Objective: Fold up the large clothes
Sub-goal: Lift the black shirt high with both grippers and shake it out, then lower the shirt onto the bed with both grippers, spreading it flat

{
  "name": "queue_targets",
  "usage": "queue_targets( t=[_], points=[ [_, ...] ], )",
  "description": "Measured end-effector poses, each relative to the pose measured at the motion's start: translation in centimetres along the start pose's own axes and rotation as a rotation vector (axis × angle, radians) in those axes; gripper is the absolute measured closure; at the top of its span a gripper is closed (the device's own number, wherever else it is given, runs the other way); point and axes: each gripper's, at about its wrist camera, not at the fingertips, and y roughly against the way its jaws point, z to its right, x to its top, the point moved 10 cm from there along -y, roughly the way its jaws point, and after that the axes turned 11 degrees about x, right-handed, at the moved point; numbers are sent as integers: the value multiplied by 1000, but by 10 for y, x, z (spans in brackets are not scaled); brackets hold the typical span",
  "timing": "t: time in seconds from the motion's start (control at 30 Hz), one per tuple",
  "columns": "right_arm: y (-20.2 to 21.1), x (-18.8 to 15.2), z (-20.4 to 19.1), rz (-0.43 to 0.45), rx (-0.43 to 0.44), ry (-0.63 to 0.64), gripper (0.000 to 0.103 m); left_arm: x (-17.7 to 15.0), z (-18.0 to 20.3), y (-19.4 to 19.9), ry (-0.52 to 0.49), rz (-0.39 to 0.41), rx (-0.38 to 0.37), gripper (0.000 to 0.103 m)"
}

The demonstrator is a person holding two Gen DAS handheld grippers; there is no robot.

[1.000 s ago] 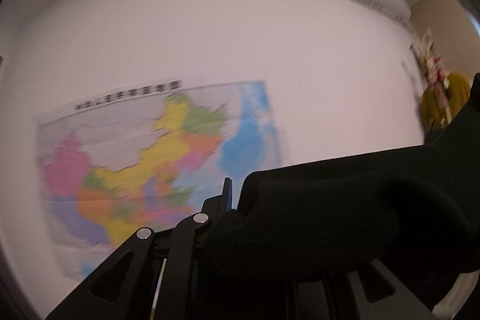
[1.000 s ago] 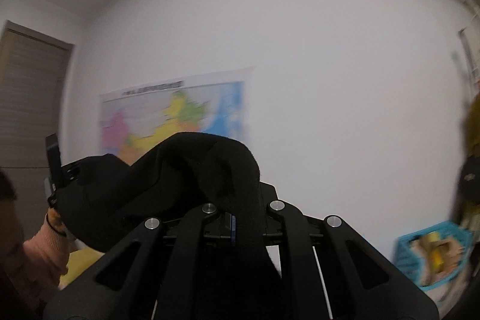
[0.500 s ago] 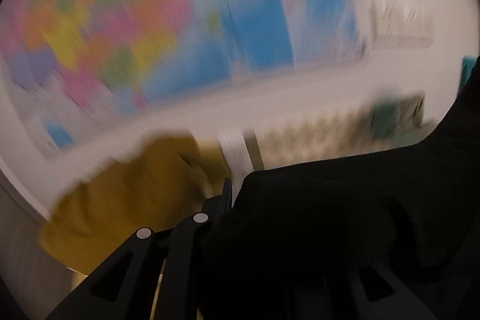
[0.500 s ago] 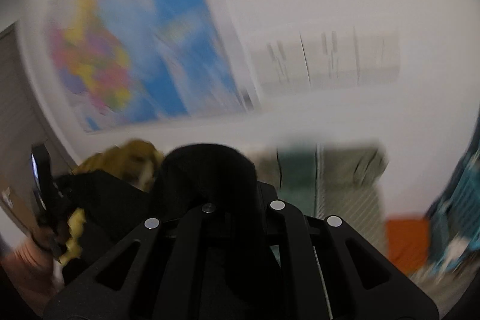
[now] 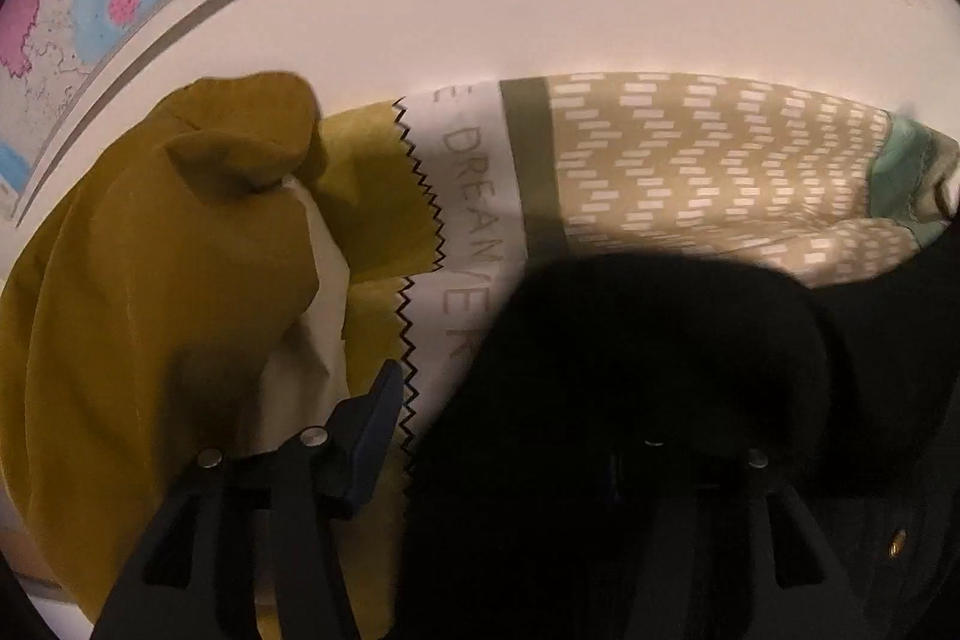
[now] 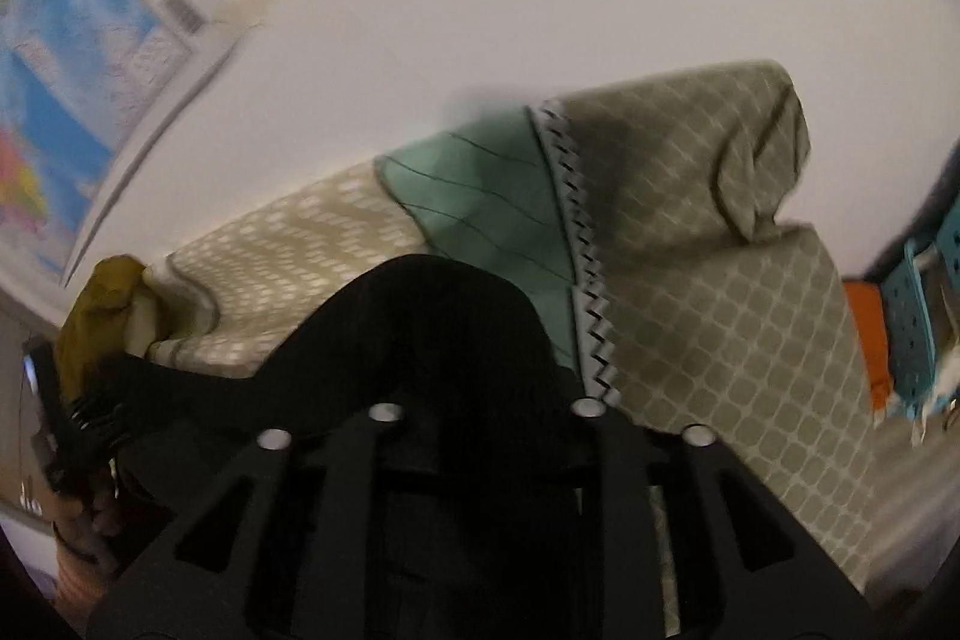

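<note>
A: Left wrist view: the black garment [image 5: 630, 400] drapes over the left gripper [image 5: 516, 436], stretching rightward. Jaws have just been opening; left finger [image 5: 366, 436] bare, cloth bunched between them.

B: Right wrist view: black garment runs left toward the left gripper [image 6: 54, 400], heaped over the right gripper [image 6: 474, 400]. Jaws just opening, fingertips hidden.

Black garment [image 5: 648, 370]: dark knit fabric, bunched in a rounded hump, draped over the near foreground in both wrist views [image 6: 420, 340]; extends left in right view.
</note>
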Motion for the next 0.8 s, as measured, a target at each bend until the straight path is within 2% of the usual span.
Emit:
queue_targets(
  t=[0.03, 0.07, 0.1, 0.17, 0.23, 0.3, 0.37, 0.4, 0.47, 0.53, 0.6, 0.67, 0.7, 0.8],
  points=[
    [5, 0, 0, 13, 3, 2, 50, 0, -2, 3, -8, 16, -5, 43],
    [13, 2, 0, 33, -16, 12, 34, 1, -5, 11, -17, 41, -18, 41],
    [25, 4, 0, 60, -51, 33, 33, 1, -6, 19, -26, 65, -40, 40],
    [51, 4, -12, 102, -64, 123, 33, 0, -6, 42, -72, 132, -109, 38],
    [72, -6, -36, 110, 5, 191, 37, -3, -2, 65, -107, 186, -201, 36],
    [75, -29, -71, 66, 96, 313, 37, -12, 13, 88, -176, 234, -331, 32],
    [61, -50, -87, -7, 124, 356, 35, -24, 34, 96, -231, 244, -424, 31],
    [46, -60, -91, -51, 145, 340, 35, -29, 43, 100, -263, 247, -448, 31],
    [25, -70, -91, -89, 135, 343, 36, -38, 63, 96, -316, 243, -443, 31],
    [4, -73, -89, -101, 97, 348, 40, -42, 79, 88, -340, 197, -465, 31],
    [-12, -73, -88, -103, 59, 375, 58, -44, 92, 75, -358, 152, -444, 31],
    [-20, -67, -88, -99, 11, 400, 66, -42, 100, 61, -360, 131, -412, 36],
    [-22, -64, -90, -89, -19, 429, 75, -39, 102, 57, -357, 122, -413, 41],
    [-19, -57, -93, -56, -68, 490, 80, -30, 106, 53, -337, 128, -400, 50]
  ],
)
